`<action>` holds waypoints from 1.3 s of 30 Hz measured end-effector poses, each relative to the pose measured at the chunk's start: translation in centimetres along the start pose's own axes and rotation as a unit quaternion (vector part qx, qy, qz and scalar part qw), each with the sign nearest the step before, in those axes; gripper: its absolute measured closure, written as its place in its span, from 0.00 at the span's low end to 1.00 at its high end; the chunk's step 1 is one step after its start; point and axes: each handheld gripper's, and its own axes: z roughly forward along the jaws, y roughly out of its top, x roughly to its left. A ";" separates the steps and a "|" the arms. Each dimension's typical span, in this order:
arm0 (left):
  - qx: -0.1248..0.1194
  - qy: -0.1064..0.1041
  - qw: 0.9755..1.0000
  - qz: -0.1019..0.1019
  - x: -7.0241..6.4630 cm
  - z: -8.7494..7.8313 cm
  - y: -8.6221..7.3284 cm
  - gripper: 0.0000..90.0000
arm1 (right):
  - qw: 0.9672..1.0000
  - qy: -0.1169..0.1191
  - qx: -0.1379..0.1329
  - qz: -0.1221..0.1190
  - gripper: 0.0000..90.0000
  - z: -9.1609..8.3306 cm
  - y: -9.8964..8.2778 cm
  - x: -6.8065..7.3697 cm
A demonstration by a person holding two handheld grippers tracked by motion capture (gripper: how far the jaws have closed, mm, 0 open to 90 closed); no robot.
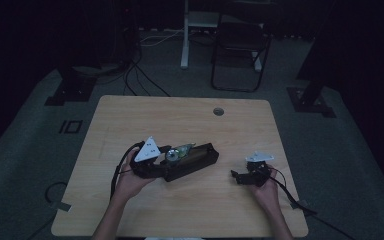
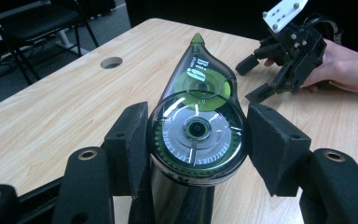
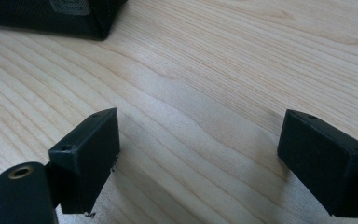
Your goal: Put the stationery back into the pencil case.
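The tabletop (image 1: 190, 125) carries a long black case (image 1: 192, 162), which lies just ahead of and under the left gripper (image 1: 167, 159) and well to the side of the right gripper (image 1: 237, 176). In the right gripper view a corner of the case (image 3: 56, 16) sits far ahead of that gripper's jaws, with bare wood between.

The left gripper (image 2: 196, 140) is over the near end of the case, and a correction tape dispenser (image 2: 196, 133) sits between its jaws. One pad touches the round body; the other stands a hair off it or barely touching, so whether the hold is firm cannot be told. The dispenser's green tip points away from the gripper, along the case. In the high view the dispenser (image 1: 179, 152) lies at the case's top, just beyond the gripper's grey plate.

The right gripper (image 3: 196, 158) rests low over the tabletop with jaws wide apart and nothing between them; the left gripper view shows it (image 2: 256, 79) off ahead, spread and idle in its hand.

The step in hand looks like handling the dispenser at the case, either lifting it out or setting it in; the pictures do not settle which. Next, the left gripper needs a sure squeeze on the round body, or a clean release. The right gripper could come across to steady the case.
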 end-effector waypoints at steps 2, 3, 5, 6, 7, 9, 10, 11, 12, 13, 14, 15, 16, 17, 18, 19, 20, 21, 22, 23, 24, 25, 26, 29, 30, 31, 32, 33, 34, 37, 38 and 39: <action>-0.001 0.000 1.000 0.000 0.0 0.2 0.0 0.46 | 1.000 0.000 0.000 0.000 0.14 0.0 0.0 0.0; -0.001 0.000 1.000 0.000 0.0 0.2 0.0 0.46 | 1.000 0.000 0.000 0.000 0.14 0.0 0.0 0.0; -0.001 0.000 1.000 0.000 0.1 0.3 0.1 0.46 | 1.000 0.000 0.000 -0.001 0.14 0.0 0.0 0.0; 0.000 0.001 1.000 0.000 0.1 0.5 0.1 0.46 | 1.000 0.000 0.000 -0.001 0.14 0.0 0.0 0.0; 0.000 0.001 1.000 0.000 0.1 0.5 0.1 0.46 | 1.000 0.000 0.000 -0.001 0.14 0.0 0.0 0.0; 0.001 0.001 1.000 0.000 0.1 0.7 0.2 0.46 | 1.000 0.000 0.000 0.000 0.14 0.0 0.0 0.0; 0.001 0.001 1.000 -0.001 0.1 0.8 0.2 0.46 | 1.000 0.000 0.000 0.000 0.14 0.0 0.0 0.0; 0.001 0.001 1.000 0.000 0.1 0.8 0.2 0.46 | 1.000 0.000 0.000 0.000 0.14 0.0 0.0 0.0; 0.001 0.001 1.000 0.000 0.1 0.8 0.2 0.46 | 1.000 0.000 0.000 -0.001 0.14 0.0 0.0 0.0; 0.003 0.002 1.000 0.000 0.2 0.9 0.2 0.46 | 1.000 0.000 0.000 -0.001 0.14 0.0 0.0 0.0; 0.002 0.002 1.000 0.000 0.2 1.0 0.2 0.46 | 1.000 0.000 0.000 0.000 0.14 0.0 0.0 0.0; 0.001 0.002 1.000 -0.001 0.2 1.0 0.2 0.46 | 1.000 0.000 0.000 0.000 0.14 0.0 0.0 0.0; 0.001 0.002 1.000 -0.001 0.2 1.0 0.2 0.46 | 1.000 0.000 0.000 0.000 0.14 0.0 0.0 0.0; 0.002 0.005 1.000 0.000 0.2 1.2 0.2 0.46 | 1.000 0.000 0.000 0.000 0.14 0.0 0.0 0.0; 0.002 0.005 1.000 0.000 0.2 1.2 0.2 0.46 | 1.000 0.000 0.000 0.000 0.14 0.0 0.0 0.0; 0.002 0.007 1.000 0.000 0.2 1.3 0.2 0.46 | 1.000 0.000 0.000 0.000 0.14 0.0 0.0 0.0; 0.003 0.006 1.000 0.000 0.2 1.4 0.2 0.46 | 1.000 0.000 0.000 0.000 0.14 0.0 0.0 0.0; 0.003 0.006 1.000 0.000 0.2 1.4 0.2 0.46 | 1.000 0.000 0.000 0.000 0.14 0.0 0.0 0.0; 0.003 0.006 1.000 0.001 0.2 1.5 0.2 0.46 | 1.000 0.000 0.000 0.000 0.14 0.0 0.0 0.0; 0.003 0.006 1.000 0.001 0.2 1.5 0.2 0.46 | 1.000 0.000 0.000 0.000 0.14 0.0 0.0 0.0; 0.001 0.006 1.000 -0.001 0.2 1.6 0.2 0.46 | 1.000 0.000 0.000 0.000 0.14 0.0 0.0 0.0; 0.001 0.006 1.000 -0.002 0.3 1.7 0.2 0.46 | 1.000 0.000 0.000 0.000 0.14 0.0 0.0 0.0; 0.001 0.006 1.000 -0.001 0.3 1.7 0.2 0.46 | 1.000 0.000 0.000 -0.001 0.14 0.0 0.0 0.0; 0.001 0.007 1.000 -0.003 0.3 1.9 0.1 0.46 | 1.000 0.000 0.000 -0.001 0.14 0.0 0.0 0.0; 0.001 0.007 1.000 -0.003 0.4 2.0 0.1 0.46 | 1.000 0.000 0.000 -0.001 0.14 0.0 0.0 0.0; 0.001 0.006 1.000 -0.003 0.4 2.1 0.1 0.46 | 1.000 0.000 0.000 -0.001 0.14 0.0 0.0 0.0; 0.000 0.007 1.000 -0.004 0.4 2.1 0.1 0.46 | 1.000 0.000 0.000 -0.001 0.14 0.0 0.0 0.0; 0.001 0.006 1.000 -0.004 0.4 2.2 0.1 0.46 | 1.000 0.000 0.000 -0.001 0.14 0.0 0.0 0.0; 0.001 0.006 1.000 -0.004 0.4 2.3 0.1 0.46 | 1.000 0.000 0.000 -0.001 0.14 0.0 0.0 0.0; 0.001 0.004 1.000 -0.005 0.4 2.6 0.0 0.46 | 1.000 0.000 0.000 0.000 0.14 0.0 0.0 0.0; 0.001 0.004 1.000 -0.005 0.4 2.6 0.0 0.46 | 1.000 0.000 0.000 0.000 0.14 0.0 0.0 0.0; 0.001 0.003 1.000 -0.005 0.4 2.7 0.0 0.46 | 1.000 0.000 0.000 -0.001 0.14 0.0 0.0 0.0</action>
